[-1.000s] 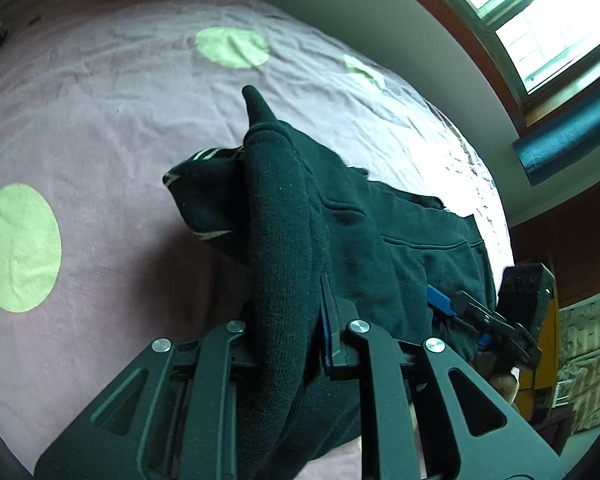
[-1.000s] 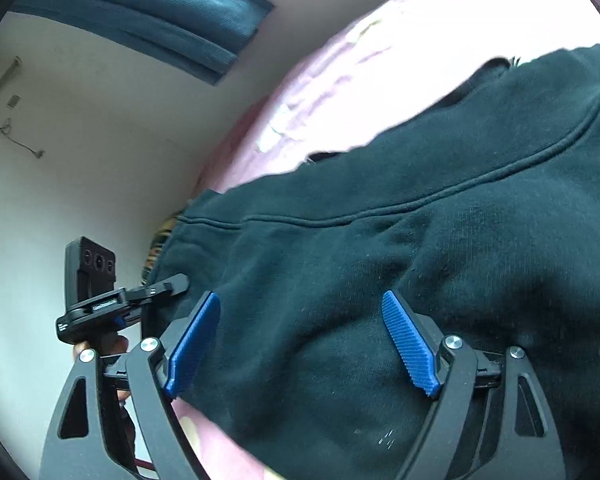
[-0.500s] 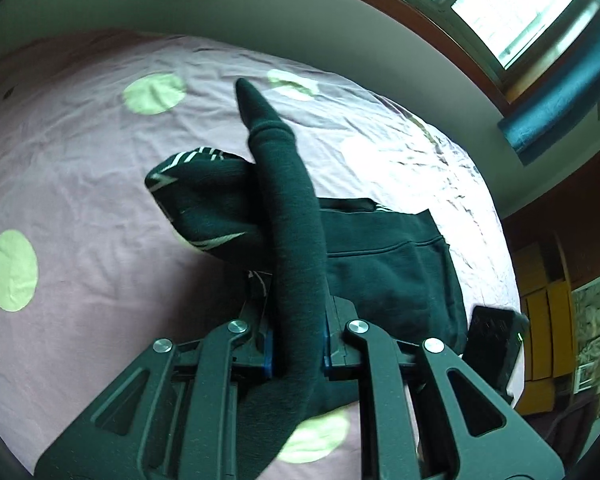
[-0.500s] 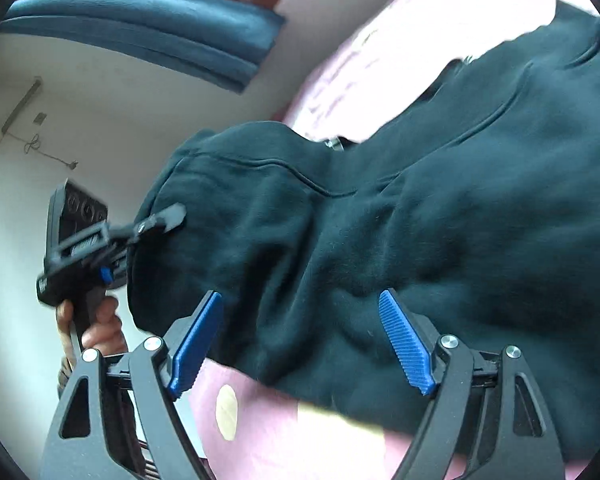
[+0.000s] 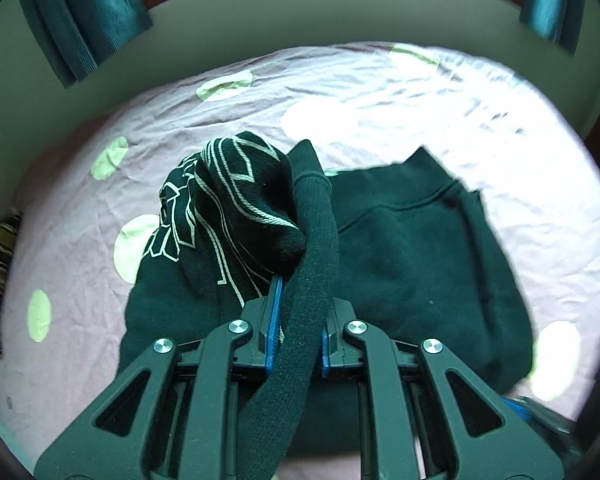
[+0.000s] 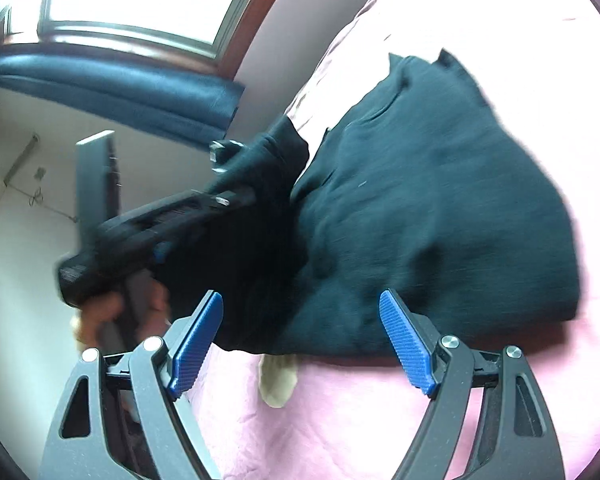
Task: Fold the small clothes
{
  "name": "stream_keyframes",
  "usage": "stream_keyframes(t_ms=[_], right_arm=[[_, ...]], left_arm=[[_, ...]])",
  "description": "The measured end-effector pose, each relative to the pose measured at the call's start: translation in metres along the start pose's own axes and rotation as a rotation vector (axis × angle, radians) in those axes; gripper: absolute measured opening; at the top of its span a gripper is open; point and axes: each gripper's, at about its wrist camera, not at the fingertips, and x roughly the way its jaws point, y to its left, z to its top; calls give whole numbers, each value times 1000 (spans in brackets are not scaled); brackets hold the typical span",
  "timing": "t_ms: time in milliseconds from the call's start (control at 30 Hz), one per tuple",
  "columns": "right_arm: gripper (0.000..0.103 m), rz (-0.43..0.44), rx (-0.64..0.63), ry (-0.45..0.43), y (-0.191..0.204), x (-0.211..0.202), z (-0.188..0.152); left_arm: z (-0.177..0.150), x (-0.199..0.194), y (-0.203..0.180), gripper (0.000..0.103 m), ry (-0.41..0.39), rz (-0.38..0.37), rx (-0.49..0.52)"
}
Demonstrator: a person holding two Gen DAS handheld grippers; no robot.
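The left gripper (image 5: 296,320) is clamped on the sleeve (image 5: 314,248) of one dark sweatshirt (image 5: 420,256), which lies mid-frame on the pink sheet (image 5: 400,92). The right gripper (image 6: 300,336), its tongs apart and empty, sits at lower centre. The sleeve should be laid flat across the body, then smoothed. Two grippers, one garment.

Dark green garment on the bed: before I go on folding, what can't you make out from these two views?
- Left wrist: the left gripper hides where the sleeve ends behind it.
- Left wrist: the print is crumpled, unreadable.
- Right wrist: motion blur smears the garment; folds unclear.
- Right wrist: the right gripper is open; glare washes out the bed sheet.
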Motion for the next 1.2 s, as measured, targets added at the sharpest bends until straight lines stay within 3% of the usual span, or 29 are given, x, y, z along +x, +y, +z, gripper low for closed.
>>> stream_keyframes(t_ms=[200,233,267,333,433,533,600,633,733,833,900,1033,1200], right_arm=[[80,25,66,-60,-22,-31,10],[80,30,79,-68,-26,-34,11],[80,33,89,-73,-29,-36,11],[80,38,106,-86,-34,-43,11],[80,45,128,-102,-39,-50,11],[80,52,123,-103,-37,-53,11],[81,73,124,-93,-34,-51,11],[81,85,123,-81,-32,-46,12],[81,115,117,-47,-23,-33,14],[81,168,132,13,-14,-9,20],[81,158,118,50,-3,11,26],[81,115,91,134,13,60,45],[81,48,93,211,23,117,73]], left_arm=[[-18,27,-52,17,-19,249,78],[-19,27,-58,25,-28,269,86],[-22,24,-65,36,-55,257,91],[-26,14,-75,37,-96,236,94],[-32,-8,-87,50,-139,122,86],[-48,-44,-85,53,-222,15,74],[-65,-75,-74,62,-298,-24,71],[-73,-88,-66,70,-329,-54,66],[-102,-123,-32,74,-409,-87,34],[-137,-147,30,81,-460,-146,-85],[-152,-149,66,83,-484,-140,-150],[-176,-121,144,86,-454,-160,-293],[-197,-71,196,86,-344,-279,-466]])
